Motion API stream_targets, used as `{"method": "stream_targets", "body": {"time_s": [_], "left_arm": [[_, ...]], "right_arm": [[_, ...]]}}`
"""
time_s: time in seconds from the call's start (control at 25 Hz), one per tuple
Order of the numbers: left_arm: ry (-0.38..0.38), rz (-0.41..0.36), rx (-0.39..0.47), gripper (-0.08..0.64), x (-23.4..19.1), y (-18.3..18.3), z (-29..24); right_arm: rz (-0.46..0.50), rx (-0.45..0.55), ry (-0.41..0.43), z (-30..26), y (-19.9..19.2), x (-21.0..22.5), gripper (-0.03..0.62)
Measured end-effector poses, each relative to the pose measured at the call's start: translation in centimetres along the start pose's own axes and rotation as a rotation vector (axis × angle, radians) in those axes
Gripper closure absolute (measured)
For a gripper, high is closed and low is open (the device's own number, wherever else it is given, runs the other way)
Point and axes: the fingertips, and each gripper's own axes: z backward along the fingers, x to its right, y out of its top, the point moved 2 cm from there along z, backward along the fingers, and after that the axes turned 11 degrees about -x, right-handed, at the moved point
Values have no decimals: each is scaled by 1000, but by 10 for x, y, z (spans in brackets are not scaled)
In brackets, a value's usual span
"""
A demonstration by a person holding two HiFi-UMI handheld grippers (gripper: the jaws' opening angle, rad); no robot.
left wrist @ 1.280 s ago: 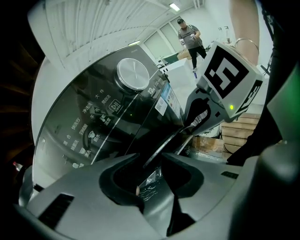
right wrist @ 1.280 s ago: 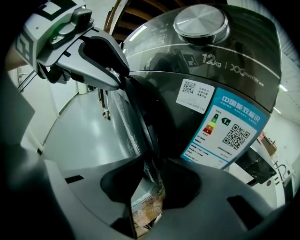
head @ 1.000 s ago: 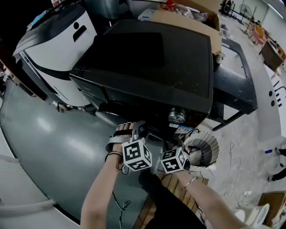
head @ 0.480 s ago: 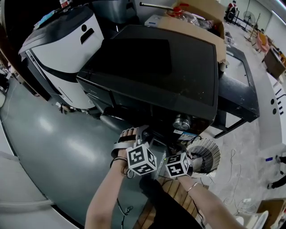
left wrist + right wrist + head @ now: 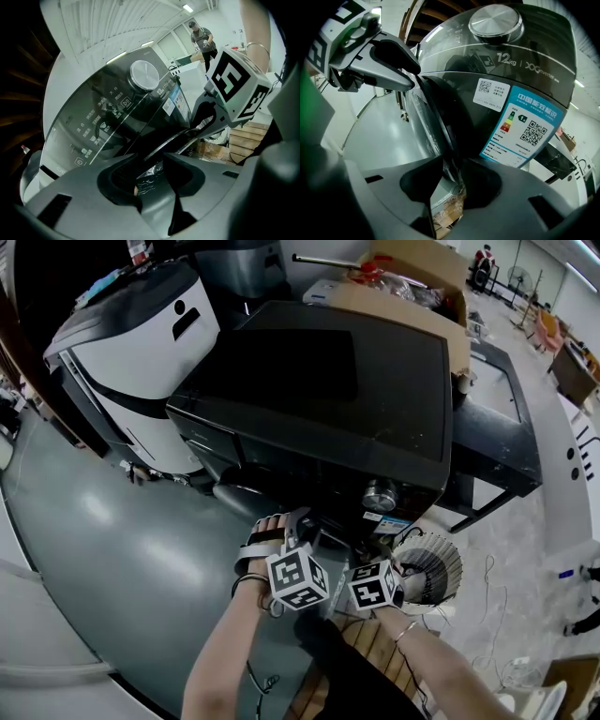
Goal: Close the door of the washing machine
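- Black and glossy, the washing machine (image 5: 328, 390) fills the middle of the head view. We stand at its front, where its film-wrapped door (image 5: 438, 122) hangs partly open.
- We cannot see into the drum from any view, so we cannot tell what it holds.
- At the machine's far edge a cardboard box (image 5: 441, 306) sits open, with a red thing and crinkled clear wrapping in it.
- Our left gripper (image 5: 152, 180) has just been closing its jaws. They stand apart with the door's rim between them and a gap showing beside it.
- Our right gripper (image 5: 452, 190) straddles the same rim just beside the left one, its jaws apart too, with a gap on one side of the edge.
- Only the left gripper view shows the printed control panel (image 5: 98, 122) and a person (image 5: 201, 35) far off.
- Only the right gripper view shows the blue energy label (image 5: 525, 126).
- Only the head view shows the white machine (image 5: 141, 343) beside ours.
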Motion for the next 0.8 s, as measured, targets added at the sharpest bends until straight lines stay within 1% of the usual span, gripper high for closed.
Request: {"method": "stream_targets", "body": {"time_s": [0.12,0.32,0.52,0.68,0.8], "left_arm": [[7,38,0,377,-1,-4,4],[25,187,25,387,-6,-12,24],[100,376,40,414,-17,-32,63],[149,533,35,433,-17,-59,104],[201,651,32,456,-16,-81,136]], "right_arm": [[-3,13,8,4,0,-1,449],[-7,69,30,22,4,-4,448],[-53,141,80,60,19,-12,449],[-74,225,133,97,35,-22,463],[-76,273,169,124,41,-30,468]]}}
